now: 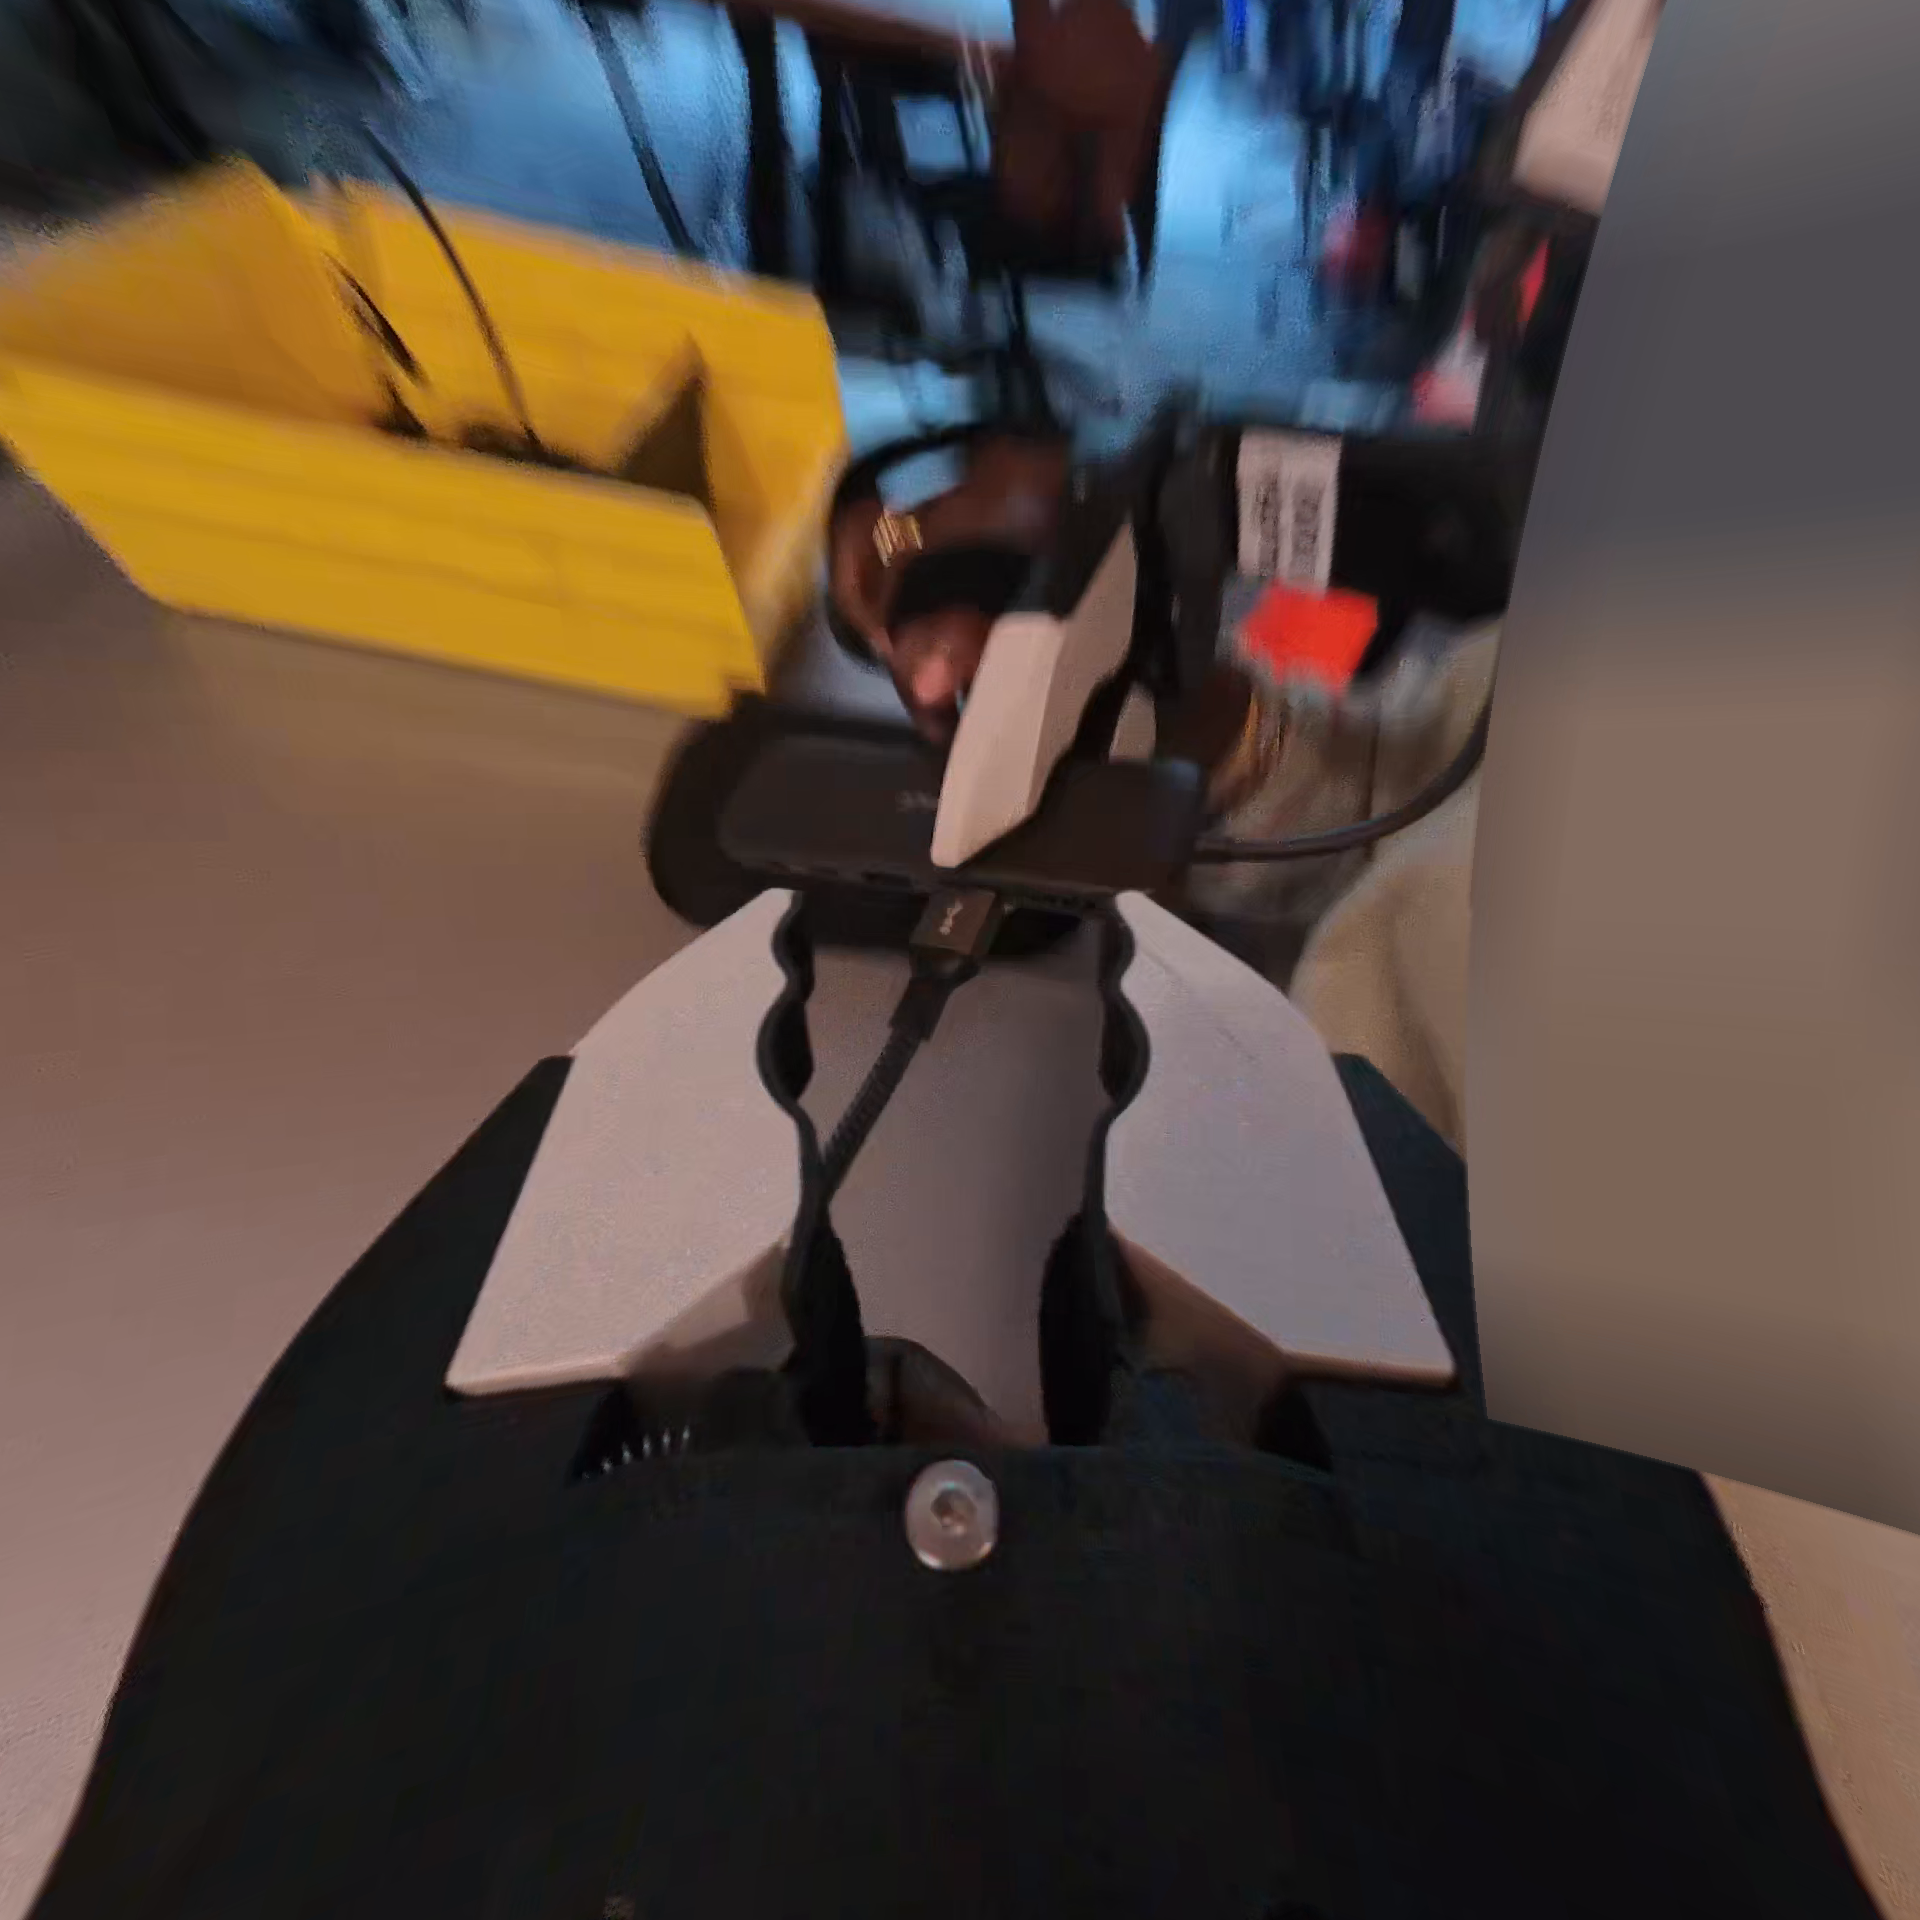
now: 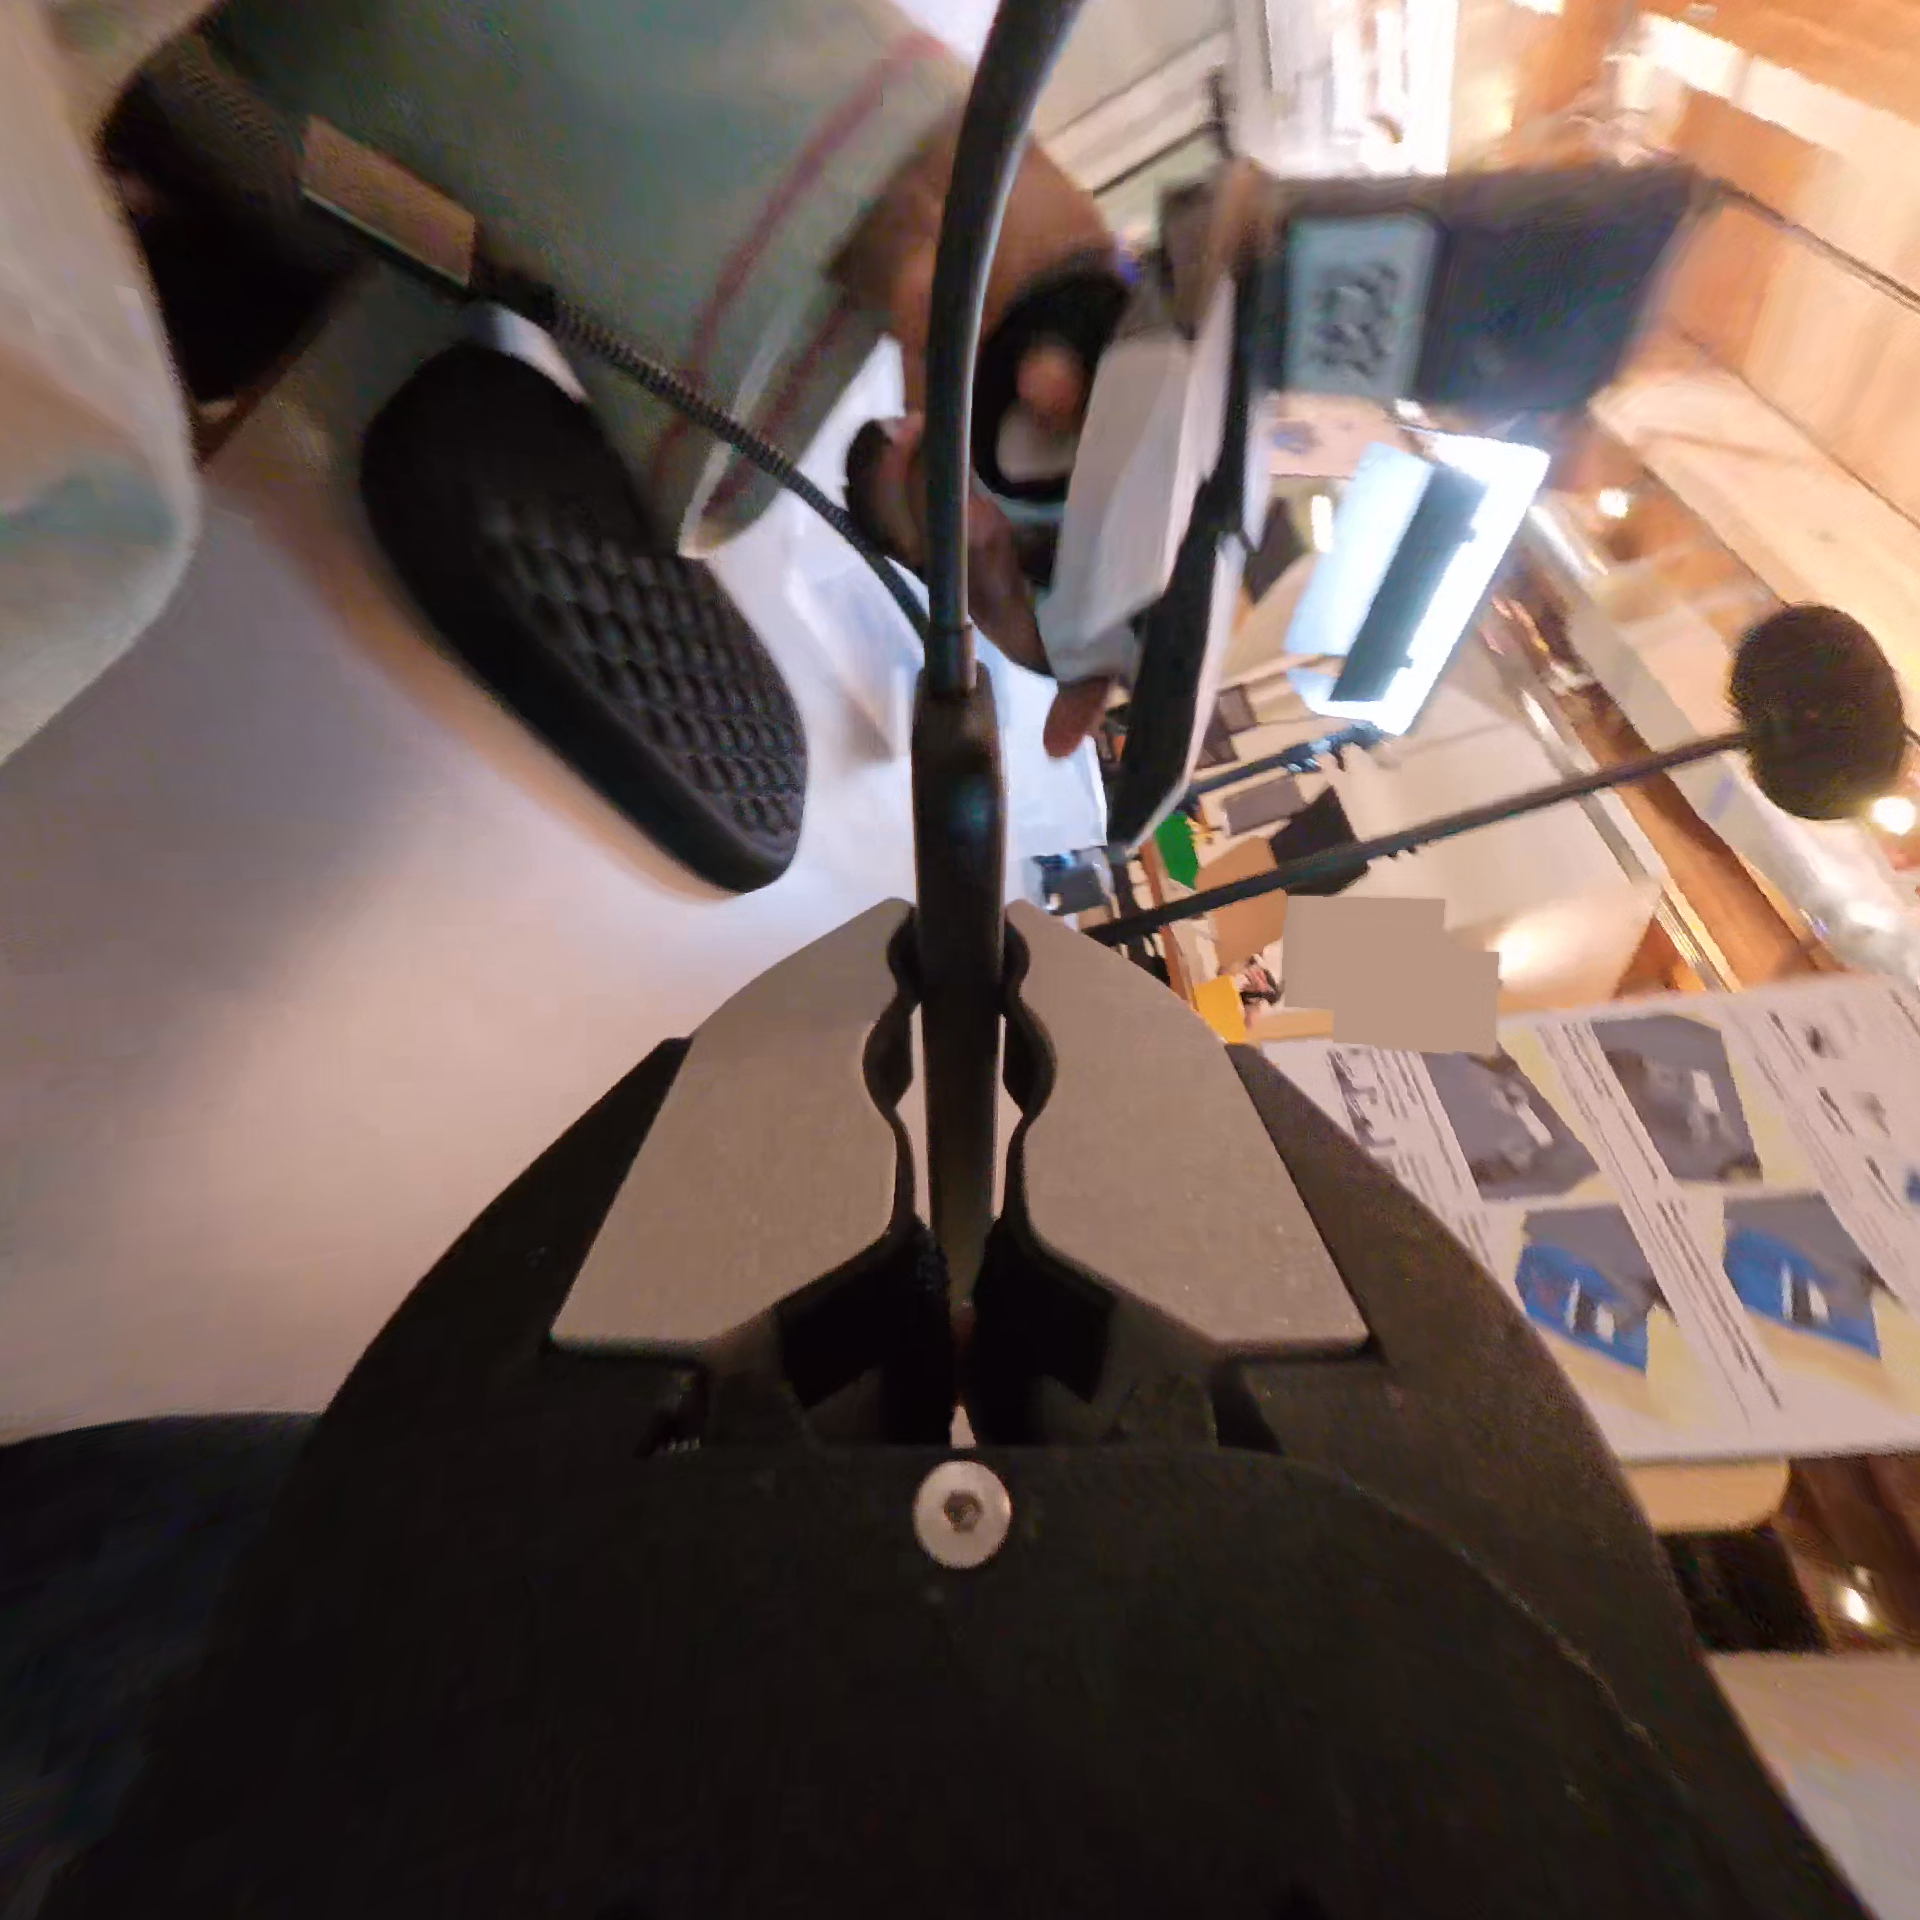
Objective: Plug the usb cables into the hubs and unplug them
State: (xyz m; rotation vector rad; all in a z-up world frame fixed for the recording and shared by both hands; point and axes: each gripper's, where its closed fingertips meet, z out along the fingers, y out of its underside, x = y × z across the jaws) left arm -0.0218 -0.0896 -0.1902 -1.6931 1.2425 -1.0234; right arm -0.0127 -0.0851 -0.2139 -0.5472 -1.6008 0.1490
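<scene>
A dark grey USB hub (image 1: 831,821) is held above the table just past my left fingertips. A black USB plug (image 1: 951,925) on a braided cable (image 1: 883,1081) sits in the hub's near edge. My left gripper (image 1: 948,914) is open, its fingers either side of the plug, and the cable runs back between them. My right gripper (image 2: 958,914) is shut on the hub (image 2: 961,1039), seen edge-on. One of its white fingers (image 1: 997,738) lies over the hub's top. The hub's own black lead (image 2: 961,312) arcs upward. A ribbed black pad (image 2: 582,623) of the left gripper shows beyond.
A yellow bin (image 1: 416,499) with black cables in it stands at the left on the beige table (image 1: 260,935). Printed sheets with pictures (image 2: 1662,1143) lie at the right. A hand (image 1: 935,582) holds the right gripper. A black ball on a rod (image 2: 1818,727) is far off.
</scene>
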